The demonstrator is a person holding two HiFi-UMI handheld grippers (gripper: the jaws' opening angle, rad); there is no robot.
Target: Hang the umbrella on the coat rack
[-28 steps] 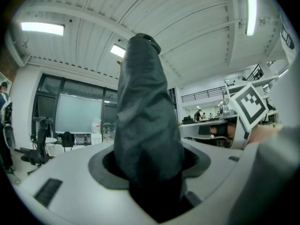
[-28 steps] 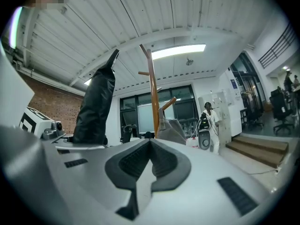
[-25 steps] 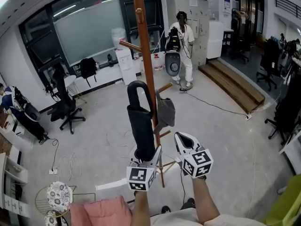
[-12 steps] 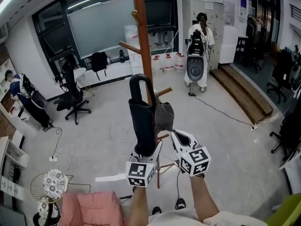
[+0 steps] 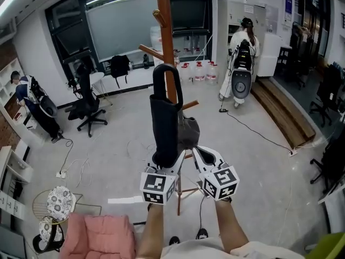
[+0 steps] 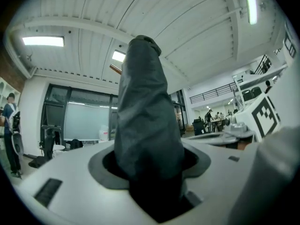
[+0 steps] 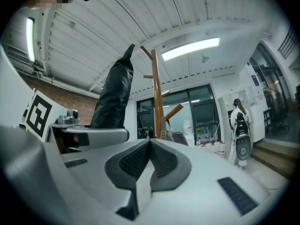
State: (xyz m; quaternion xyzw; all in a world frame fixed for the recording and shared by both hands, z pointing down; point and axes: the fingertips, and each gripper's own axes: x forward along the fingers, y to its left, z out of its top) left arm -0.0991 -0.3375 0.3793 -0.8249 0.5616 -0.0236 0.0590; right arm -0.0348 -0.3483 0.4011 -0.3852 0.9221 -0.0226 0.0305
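Note:
A dark folded umbrella (image 5: 164, 124) with a black loop handle stands upright just in front of the wooden coat rack (image 5: 168, 47). My left gripper (image 5: 165, 166) is shut on the umbrella's lower part. In the left gripper view the umbrella (image 6: 145, 121) fills the space between the jaws. My right gripper (image 5: 200, 156) is beside it on the right, shut and empty, its pads (image 7: 161, 161) pressed together. The coat rack (image 7: 156, 97) rises ahead in the right gripper view, with the umbrella (image 7: 112, 97) to its left. A grey bag (image 5: 188, 131) hangs on a lower peg.
A person (image 5: 242, 58) with a backpack stands at the back right near a wooden step (image 5: 283, 115). Office chairs (image 5: 89, 104) stand at the left, and a second person (image 5: 24, 90) sits at the far left. Cables lie on the floor. A pink cushion (image 5: 99, 236) lies near my feet.
Both grippers have risen, carrying the umbrella upward so its handle now sits higher along the rack's pole. The head view has swung, and the distant person appears farther right.

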